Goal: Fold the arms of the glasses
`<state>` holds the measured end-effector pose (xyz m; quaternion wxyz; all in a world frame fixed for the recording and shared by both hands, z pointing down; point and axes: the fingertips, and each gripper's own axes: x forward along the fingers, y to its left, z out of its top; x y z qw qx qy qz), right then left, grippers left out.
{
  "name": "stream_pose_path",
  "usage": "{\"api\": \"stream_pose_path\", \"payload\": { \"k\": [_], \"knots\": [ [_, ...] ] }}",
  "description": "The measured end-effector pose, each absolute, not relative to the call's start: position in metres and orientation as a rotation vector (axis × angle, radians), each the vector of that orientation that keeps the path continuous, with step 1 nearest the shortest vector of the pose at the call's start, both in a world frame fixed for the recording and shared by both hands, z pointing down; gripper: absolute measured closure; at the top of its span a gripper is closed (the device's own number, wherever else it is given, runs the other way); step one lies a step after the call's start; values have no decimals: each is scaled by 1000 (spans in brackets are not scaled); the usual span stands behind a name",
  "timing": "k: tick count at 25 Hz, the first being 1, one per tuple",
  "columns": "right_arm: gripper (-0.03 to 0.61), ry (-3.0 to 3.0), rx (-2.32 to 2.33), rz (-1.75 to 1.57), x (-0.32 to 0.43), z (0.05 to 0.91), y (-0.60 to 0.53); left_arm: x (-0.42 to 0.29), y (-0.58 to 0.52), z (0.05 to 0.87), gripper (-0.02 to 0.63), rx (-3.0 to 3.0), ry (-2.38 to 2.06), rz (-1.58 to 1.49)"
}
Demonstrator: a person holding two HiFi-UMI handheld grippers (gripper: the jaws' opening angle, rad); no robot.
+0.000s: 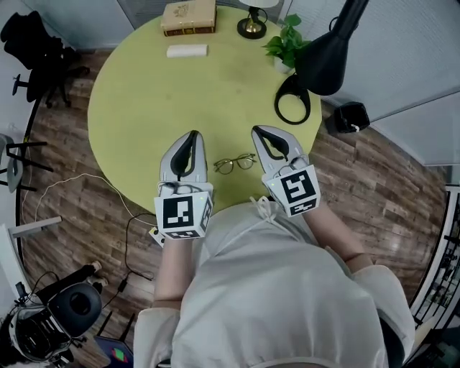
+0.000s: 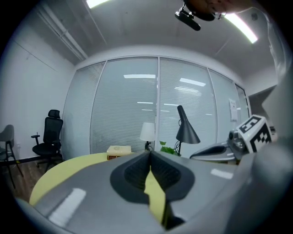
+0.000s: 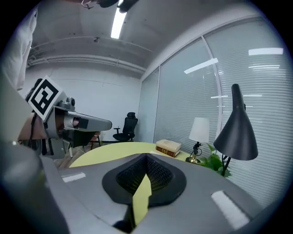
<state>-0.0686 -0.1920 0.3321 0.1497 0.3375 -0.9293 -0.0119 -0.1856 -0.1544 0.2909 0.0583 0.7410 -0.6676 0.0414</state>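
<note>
A pair of thin-rimmed glasses point(image 1: 235, 163) lies on the round yellow-green table point(image 1: 144, 108) near its front edge, arms spread. My left gripper point(image 1: 191, 136) is just left of the glasses, my right gripper point(image 1: 257, 131) just right of them; neither touches them. Both are shut with nothing between their jaws. In the left gripper view the left gripper point(image 2: 149, 157) has its jaws closed at the tips, and the right gripper point(image 2: 219, 150) shows beside it. The right gripper view shows the right gripper point(image 3: 146, 160) closed too. The glasses are hidden in both gripper views.
At the table's far side stand a book point(image 1: 188, 16), a white block point(image 1: 187, 51), a small lamp base point(image 1: 252, 27), a potted plant point(image 1: 285, 44) and a black desk lamp point(image 1: 327, 54) with ring base point(image 1: 292, 100). An office chair point(image 1: 36, 50) stands at the left.
</note>
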Motion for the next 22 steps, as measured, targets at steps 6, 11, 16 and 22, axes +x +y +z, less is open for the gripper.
{"api": "stream_pose_path", "payload": {
  "k": [6, 11, 16, 22],
  "knots": [
    [581, -2681, 954, -7, -74, 331, -192, -190, -155, 286, 607, 2220, -2070, 104],
    [581, -2688, 947, 35, -82, 333, -195, -189, -158, 294, 607, 2215, -2049, 124],
    [581, -2680, 970, 122, -81, 338, -199, -188, -158, 302, 607, 2212, -2032, 142],
    [581, -2678, 996, 198, -76, 338, -201, -183, -159, 306, 607, 2200, -2016, 144]
  ]
}}
